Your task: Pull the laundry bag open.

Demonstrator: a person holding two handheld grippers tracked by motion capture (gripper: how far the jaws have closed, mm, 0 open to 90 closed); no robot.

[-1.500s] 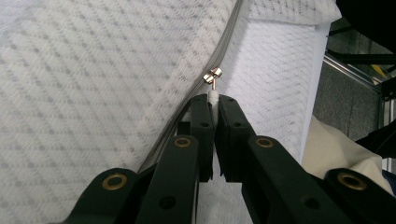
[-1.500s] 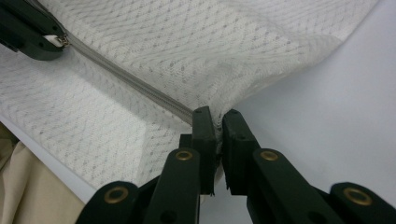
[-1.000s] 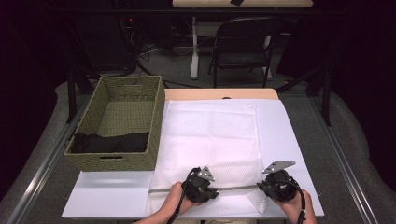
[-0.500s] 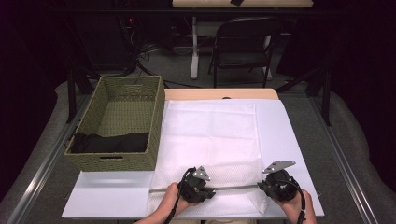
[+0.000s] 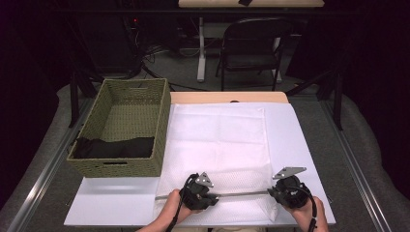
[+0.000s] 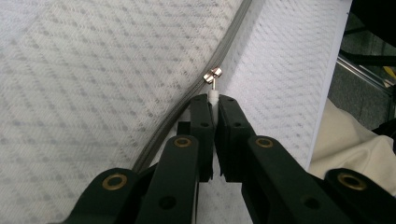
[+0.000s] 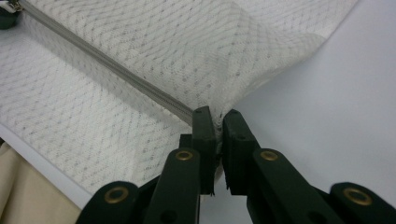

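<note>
High view puts both hands at the near edge of the counter [image 5: 116, 212], at about 6 o'clock. The left gripper [image 5: 197, 194] sits at 7 o'clock of the white mesh bag [image 5: 217, 140]; the left gripper view shows its jaws closed on the white zipper pull [image 6: 213, 97], with the metal slider [image 6: 212, 74] just beyond their tips on the grey zipper [image 6: 187, 112]. The right gripper [image 5: 285, 191] is at 5 o'clock of the bag; the right gripper view shows its jaws clamped on the bag's corner fabric, right where the zipper ends. The zipper runs taut between the two grippers along the bag's near edge. Farther off, at 10 o'clock, stands a woven basket [image 5: 121, 166] with dark cloth [image 5: 113, 147] inside. Beyond the counter, at 12 o'clock, is a folding chair [image 5: 251, 48].
</note>
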